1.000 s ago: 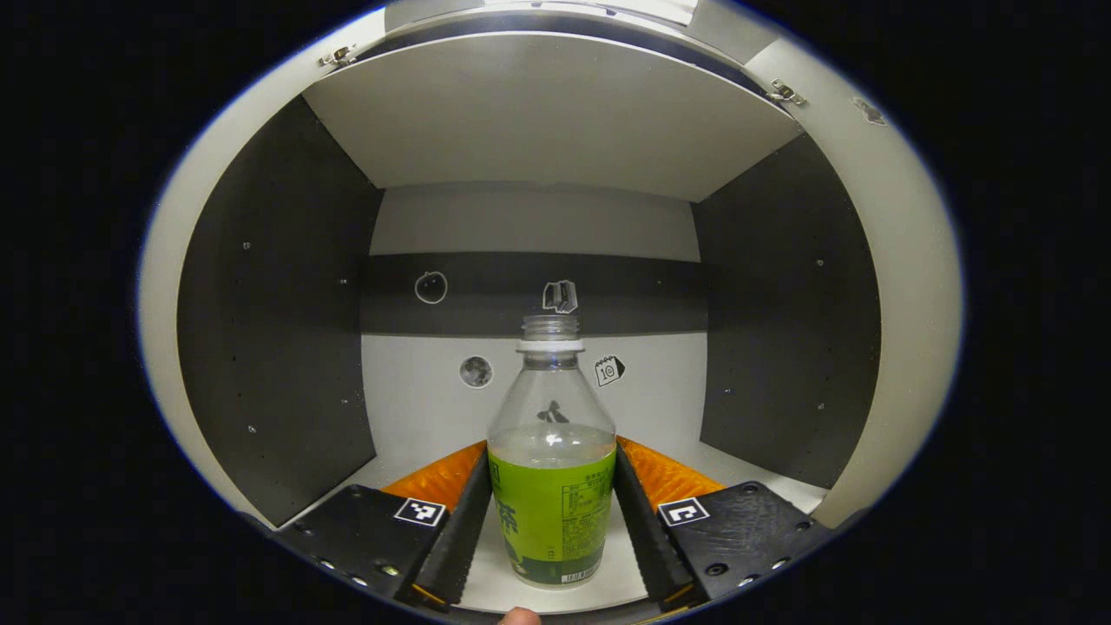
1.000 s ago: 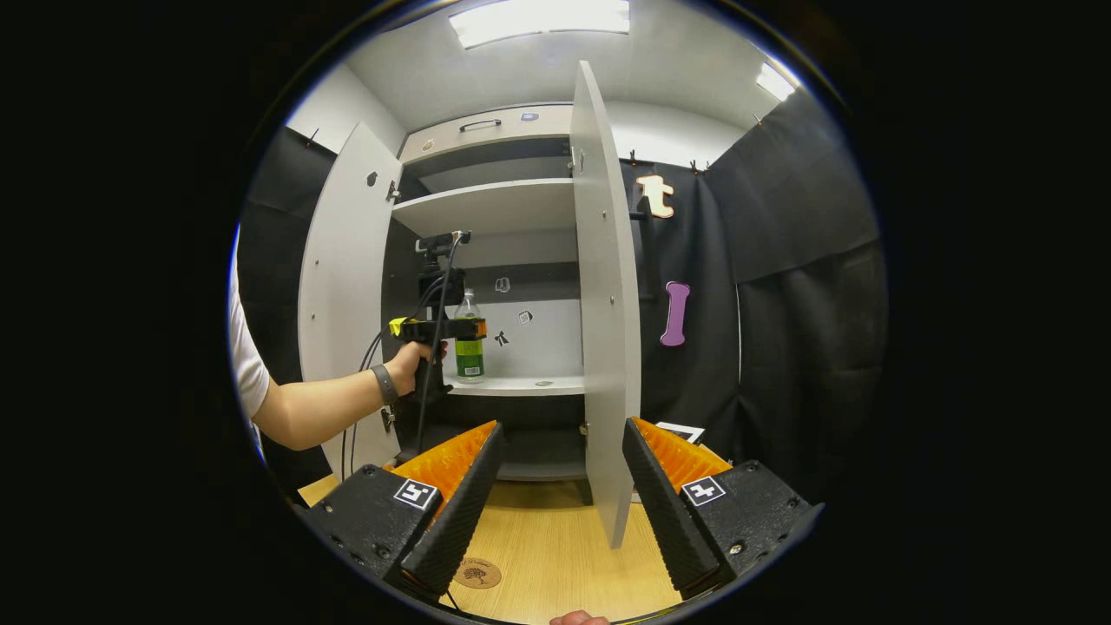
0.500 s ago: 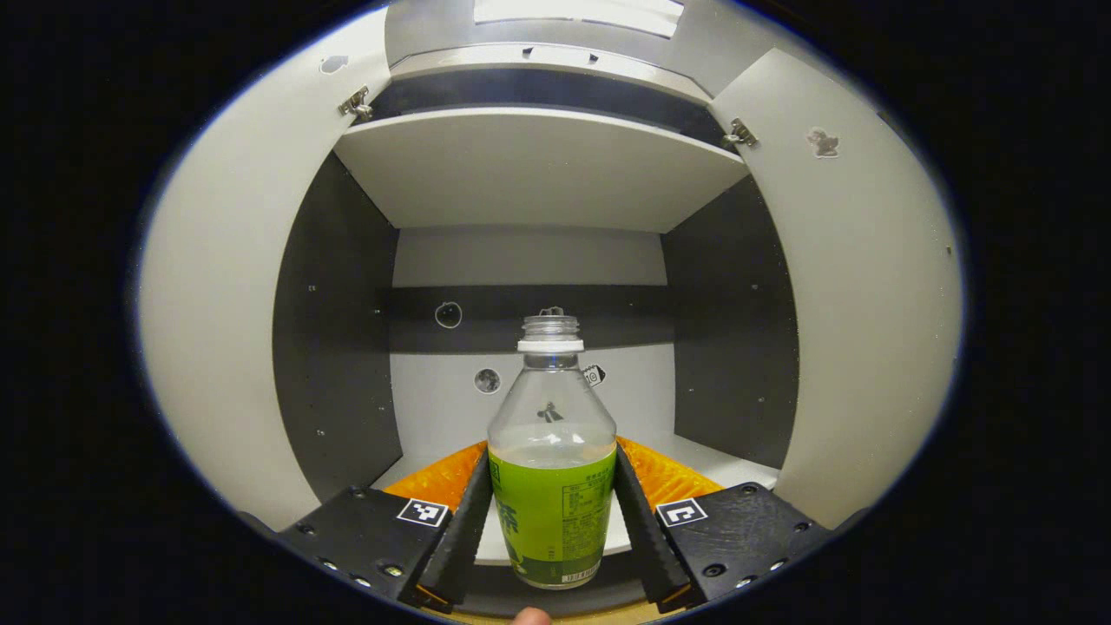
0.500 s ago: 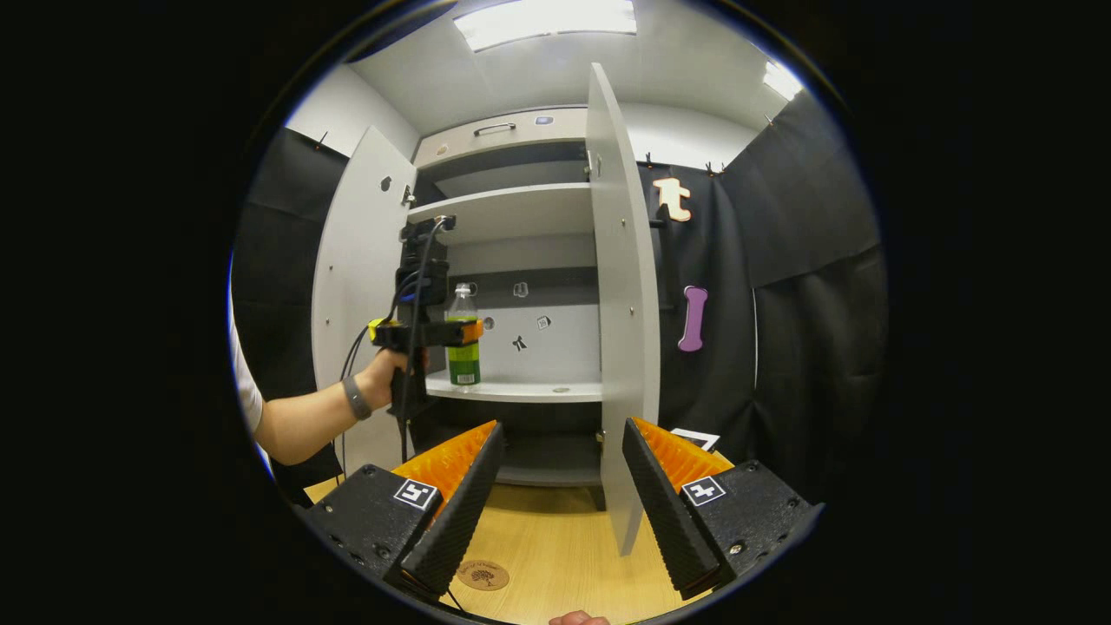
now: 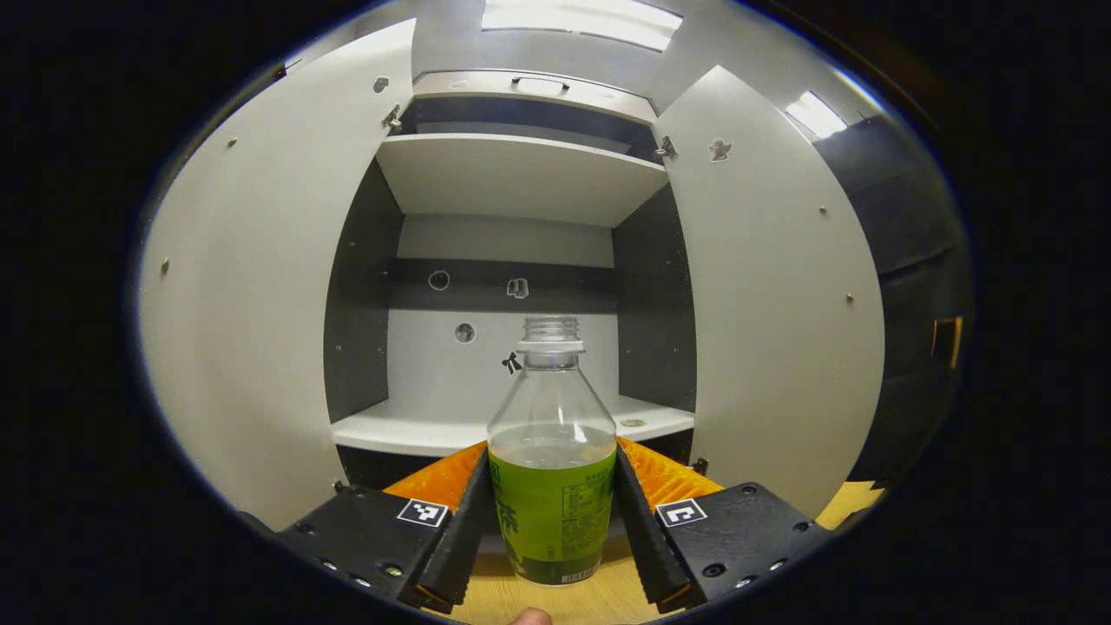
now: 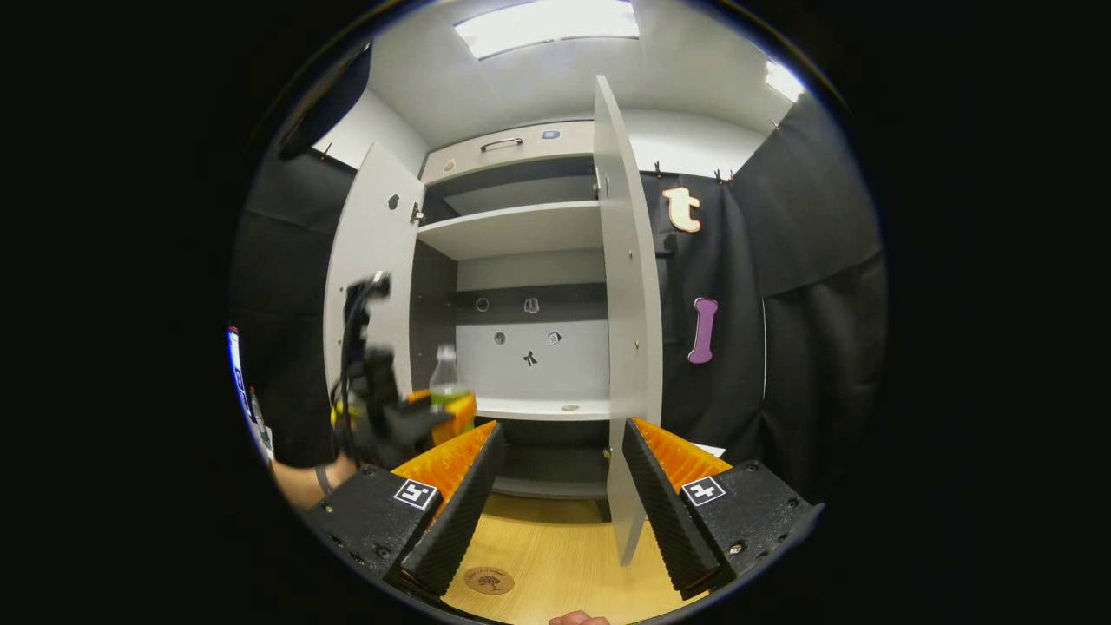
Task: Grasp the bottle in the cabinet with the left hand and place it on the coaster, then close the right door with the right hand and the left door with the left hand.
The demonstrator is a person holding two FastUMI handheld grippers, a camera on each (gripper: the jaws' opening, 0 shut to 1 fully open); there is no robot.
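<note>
The big cabinet [image 5: 512, 182] stands open, with pale shelves and dark side walls. Small stickers [image 5: 517, 287] dot its back wall, too little to read. The middle shelf [image 5: 408, 427] has a tiny round thing [image 5: 633, 423] lying on it near the right side.

The left door [image 5: 252, 295] is swung wide open, and the right door [image 6: 627, 304] is open too, seen edge-on in the right gripper view.

The wooden counter [image 6: 555, 555] lies below and in front of the cabinet.

The left gripper [image 5: 552, 512] has its jaws clamped on the bottle [image 5: 552, 469], one finger on each side of the green label. In the right gripper view the left gripper [image 6: 408, 417] looks blurry, in front of the left door, and a person's arm [image 6: 304, 482] shows under it. The bottle is out of the cabinet, held upright in the air above the counter's near edge, in front of the middle shelf.

The right gripper [image 6: 560, 495] has its jaws wide apart and holds nothing. It hangs over the counter, facing the right door's edge.

The bottle is clear, with no cap on. It is a little over half full of liquid. Its green label [image 5: 552, 521] has white writing and a bar code, too small to read.

The round brown coaster [image 6: 489, 579] lies flat on the counter, with a small tree picture on it. Nothing sits on it.
</note>
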